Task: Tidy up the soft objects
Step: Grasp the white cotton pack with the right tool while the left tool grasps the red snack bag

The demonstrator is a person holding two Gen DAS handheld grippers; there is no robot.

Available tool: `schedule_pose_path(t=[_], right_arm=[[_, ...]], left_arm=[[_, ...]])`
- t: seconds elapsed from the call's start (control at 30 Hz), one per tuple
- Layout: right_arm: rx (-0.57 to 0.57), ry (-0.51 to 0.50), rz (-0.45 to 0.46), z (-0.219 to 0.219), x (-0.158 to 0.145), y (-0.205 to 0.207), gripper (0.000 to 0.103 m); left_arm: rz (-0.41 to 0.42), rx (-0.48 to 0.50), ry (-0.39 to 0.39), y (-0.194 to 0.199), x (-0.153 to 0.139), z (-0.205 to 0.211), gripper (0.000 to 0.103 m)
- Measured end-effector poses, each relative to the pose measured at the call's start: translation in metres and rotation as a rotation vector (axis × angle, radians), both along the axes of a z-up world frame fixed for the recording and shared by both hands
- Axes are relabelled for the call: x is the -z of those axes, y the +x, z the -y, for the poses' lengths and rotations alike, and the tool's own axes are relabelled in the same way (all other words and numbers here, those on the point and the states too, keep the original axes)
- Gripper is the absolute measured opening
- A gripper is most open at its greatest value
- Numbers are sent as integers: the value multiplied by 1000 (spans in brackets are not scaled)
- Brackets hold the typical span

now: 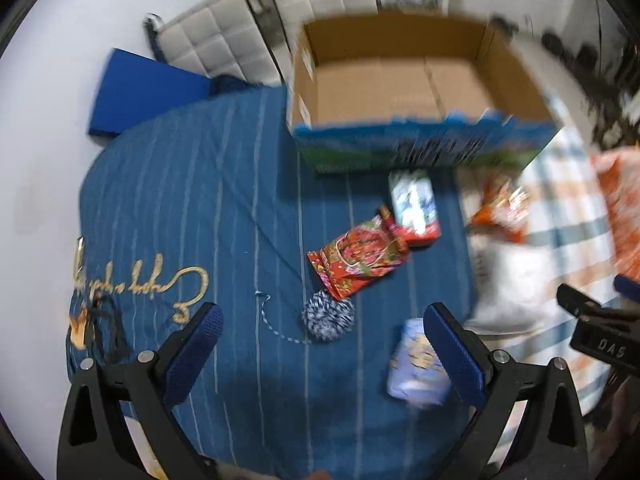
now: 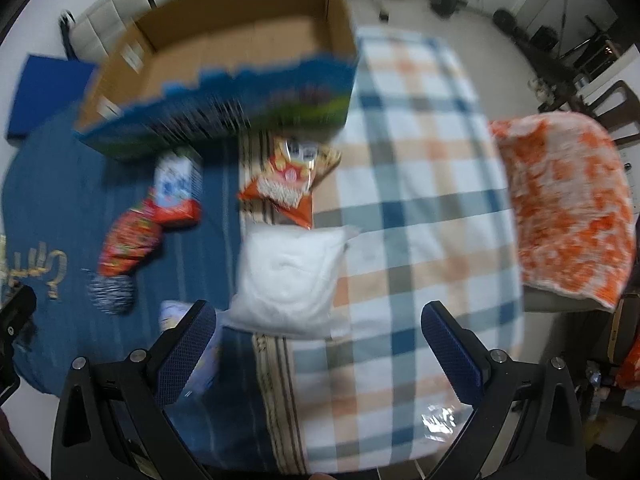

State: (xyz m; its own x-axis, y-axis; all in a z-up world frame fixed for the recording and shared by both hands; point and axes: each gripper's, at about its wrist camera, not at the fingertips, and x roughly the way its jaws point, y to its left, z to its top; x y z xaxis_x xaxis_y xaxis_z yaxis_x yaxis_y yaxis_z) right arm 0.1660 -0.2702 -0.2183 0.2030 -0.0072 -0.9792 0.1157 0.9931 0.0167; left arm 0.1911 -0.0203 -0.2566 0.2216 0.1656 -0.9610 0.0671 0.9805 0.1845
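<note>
An open cardboard box with a blue printed front stands at the far edge of the blue striped cloth; it also shows in the right wrist view. Before it lie a red patterned pouch, a white and red packet, a blue and white pompom and a pale blue packet. My left gripper is open and empty above the pompom. My right gripper is open and empty just above a white pillow. An orange snack bag lies behind the pillow.
A checked blanket covers the right side. An orange and white pillow lies at its right edge. A blue mat and white padded chairs stand behind the cloth. Clutter and furniture line the far right floor.
</note>
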Motion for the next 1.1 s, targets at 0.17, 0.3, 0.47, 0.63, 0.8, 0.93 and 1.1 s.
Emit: schedule_pose_path(t=[0.17,0.3,0.47,0.63,0.8,0.93,1.1], right_arm=[[-5,1,-134,-7,86,36,103],[-29,36,-201,-12,124,49,103],[-51,56,-264,-18,150,62,103],[-26,64,-308,-23,170,70,103],[0,64,-361,-27,198,68,91],[59,125,-353,-22,216,57,86],[66,98,-317,-24,222,49,84]], left_arm=[[-121,79,3,38,69,-2,103],[-199,150,-27,57,100,3,102],[-298,218,-82,77,130,16,101],[-377,232,-123,85,154,18,69],[-358,160,-141,72,157,8,55],[-335,10,-193,57,150,-13,53],[-289,-19,-181,44,161,-18,55]])
